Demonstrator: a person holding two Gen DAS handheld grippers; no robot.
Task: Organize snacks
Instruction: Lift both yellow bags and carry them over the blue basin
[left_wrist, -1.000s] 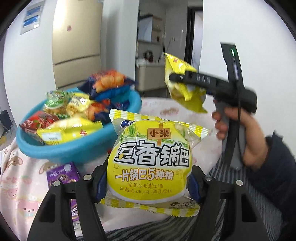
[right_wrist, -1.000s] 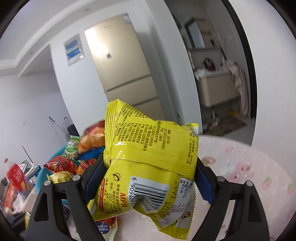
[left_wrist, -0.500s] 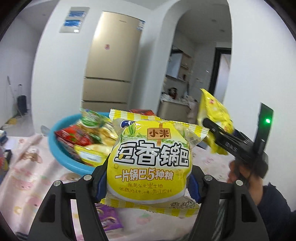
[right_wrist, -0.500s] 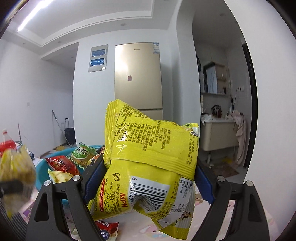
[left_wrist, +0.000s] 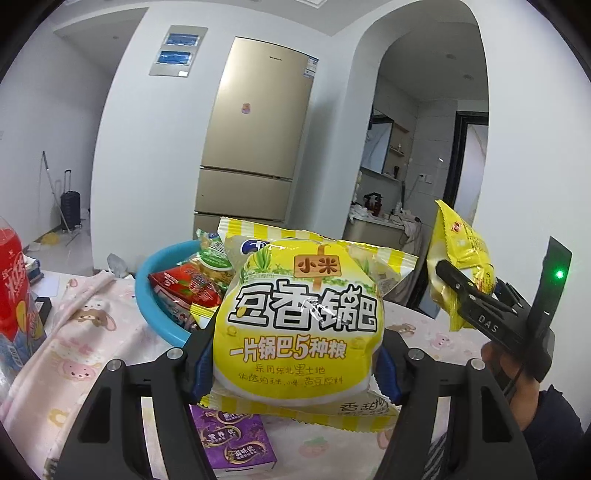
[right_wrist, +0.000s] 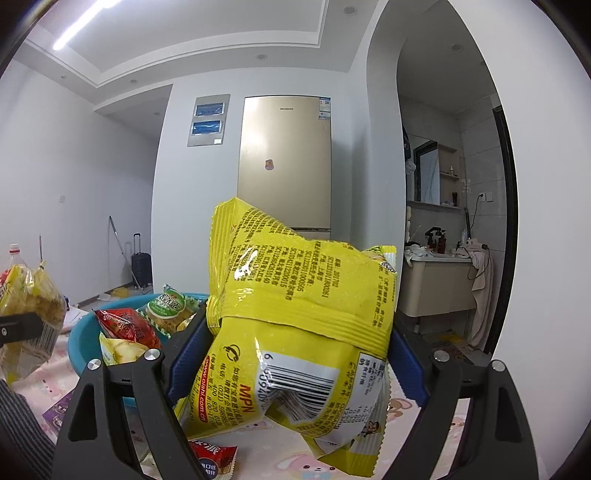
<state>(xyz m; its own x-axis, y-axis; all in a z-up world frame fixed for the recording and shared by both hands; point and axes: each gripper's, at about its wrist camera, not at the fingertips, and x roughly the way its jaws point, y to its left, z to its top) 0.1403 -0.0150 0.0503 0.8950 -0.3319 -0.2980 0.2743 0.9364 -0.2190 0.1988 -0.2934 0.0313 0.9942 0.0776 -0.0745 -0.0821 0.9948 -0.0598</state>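
My left gripper (left_wrist: 295, 354) is shut on a round yellow rice-crust snack bag (left_wrist: 299, 325), held above the table. My right gripper (right_wrist: 295, 354) is shut on a crumpled yellow snack bag (right_wrist: 295, 332), barcode side facing the camera; it also shows at the right of the left wrist view (left_wrist: 458, 266). A blue basin (left_wrist: 162, 317) full of several snack packets stands behind on the pink tablecloth; it also shows in the right wrist view (right_wrist: 79, 350). The left gripper's bag shows at the left edge of the right wrist view (right_wrist: 26, 314).
A purple snack box (left_wrist: 232, 443) lies on the table under the left gripper. A red drink bottle (left_wrist: 14, 295) stands at the far left. A red packet (right_wrist: 212, 458) lies below the right gripper. A gold fridge (left_wrist: 255, 147) and a wall stand behind.
Both grippers have tilted upward and lifted with their bags; the basin now sits lower in both views. The right gripper has shifted lower and rightward in the left wrist view.
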